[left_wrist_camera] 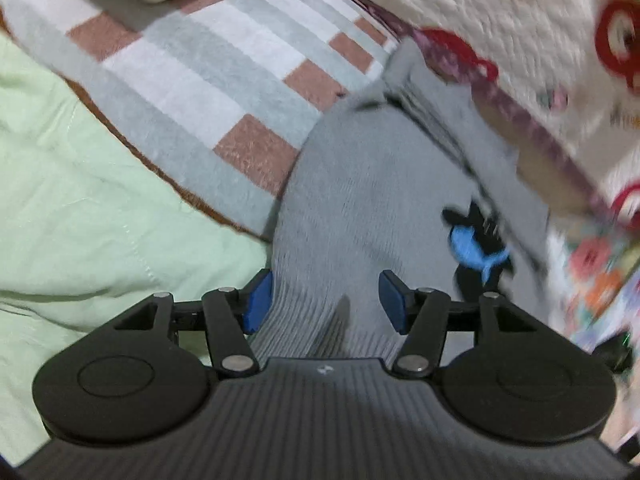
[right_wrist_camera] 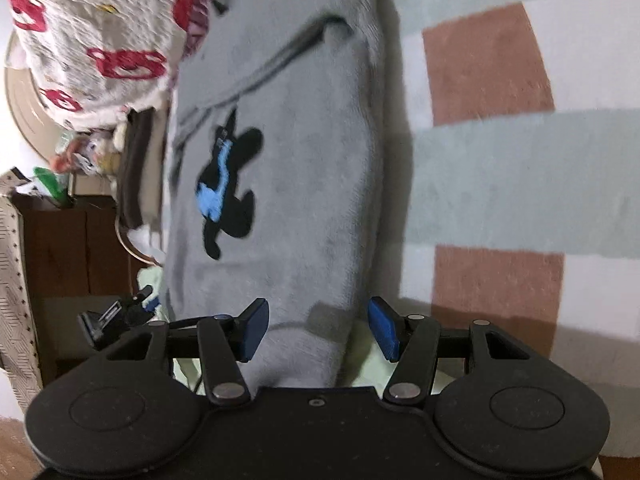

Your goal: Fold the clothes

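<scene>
We see a grey sweater (left_wrist_camera: 372,184) lying on a checked blanket (left_wrist_camera: 208,92) of pale green, white and brown squares, with a black-and-blue figure patch (left_wrist_camera: 476,240) on its front. In the right wrist view the same sweater (right_wrist_camera: 288,152) runs away from the camera, patch (right_wrist_camera: 226,188) left of its middle, blanket (right_wrist_camera: 488,140) to its right. Both views are blurred, so we can't make out how far the garment is folded.

The left gripper (left_wrist_camera: 326,300) has its blue pads (left_wrist_camera: 258,300) spread apart, ribbed hem of the sweater lying between and beneath them; we can't tell if either pad touches the cloth. The right gripper (right_wrist_camera: 320,328) is also spread wide, near edge of the sweater between its pads (right_wrist_camera: 384,328), nothing pinched.

Left of the blanket lies a light green sheet (left_wrist_camera: 76,208). Beyond the sweater sits a cream quilt with red shapes (left_wrist_camera: 520,28), seen also in the right view (right_wrist_camera: 96,36). Further left there: a dark wooden cabinet (right_wrist_camera: 68,244) and part of the other gripper (right_wrist_camera: 116,316) low by the sweater's edge.
</scene>
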